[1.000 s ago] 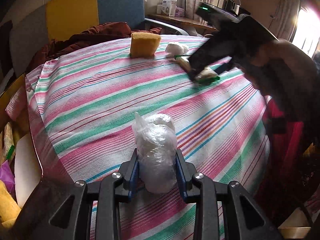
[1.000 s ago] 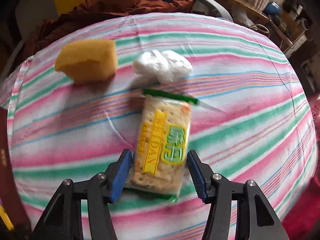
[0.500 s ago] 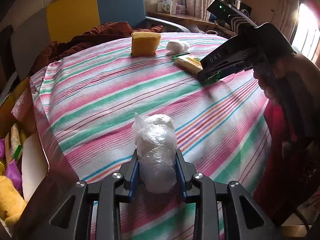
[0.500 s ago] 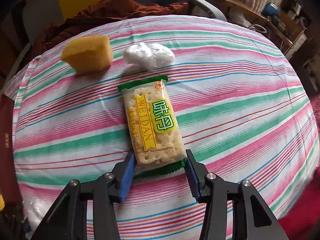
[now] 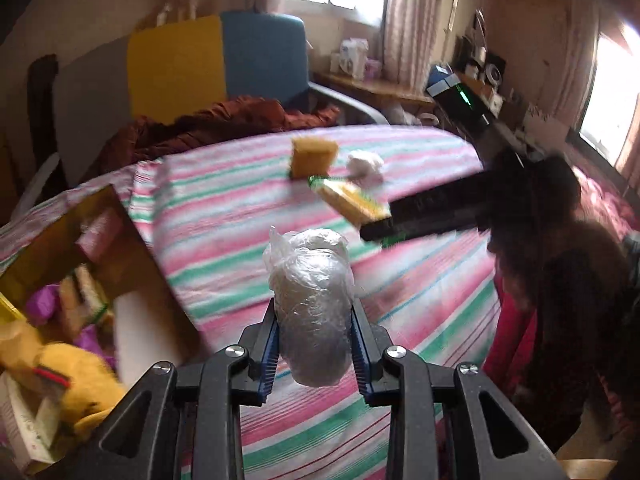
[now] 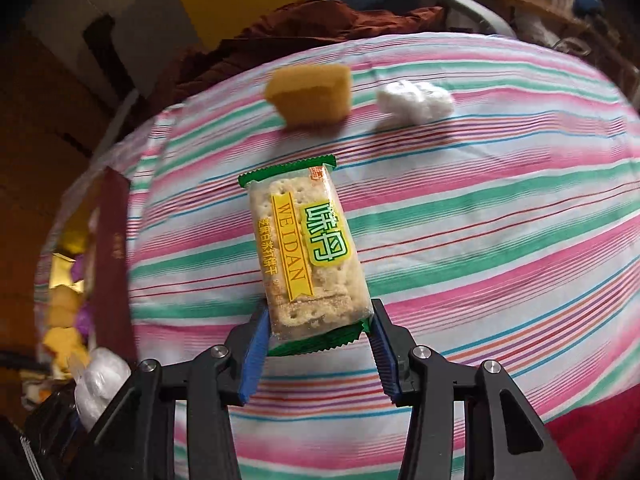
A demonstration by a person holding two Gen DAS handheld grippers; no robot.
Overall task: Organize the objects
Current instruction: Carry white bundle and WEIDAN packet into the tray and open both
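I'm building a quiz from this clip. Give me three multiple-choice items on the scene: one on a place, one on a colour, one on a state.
1. Where does the sponge sit?
A. on the striped cloth
B. in the box
C. on the chair

2. What colour are the cracker pack's end seals?
A. red
B. green
C. blue

3. What is the left gripper doing?
A. standing open
B. clamping a plastic bundle
C. clamping the sponge

Key: A, it rests on the cloth; B, green crimped ends; C is out, B: the bundle sits pinched between the pads.

Right gripper (image 6: pixel 318 344) clamps cracker packet (image 6: pixel 308 252) above striped tablecloth (image 6: pixel 480 240); yellow sponge (image 6: pixel 310 94) and white wad (image 6: pixel 416 100) lie beyond.
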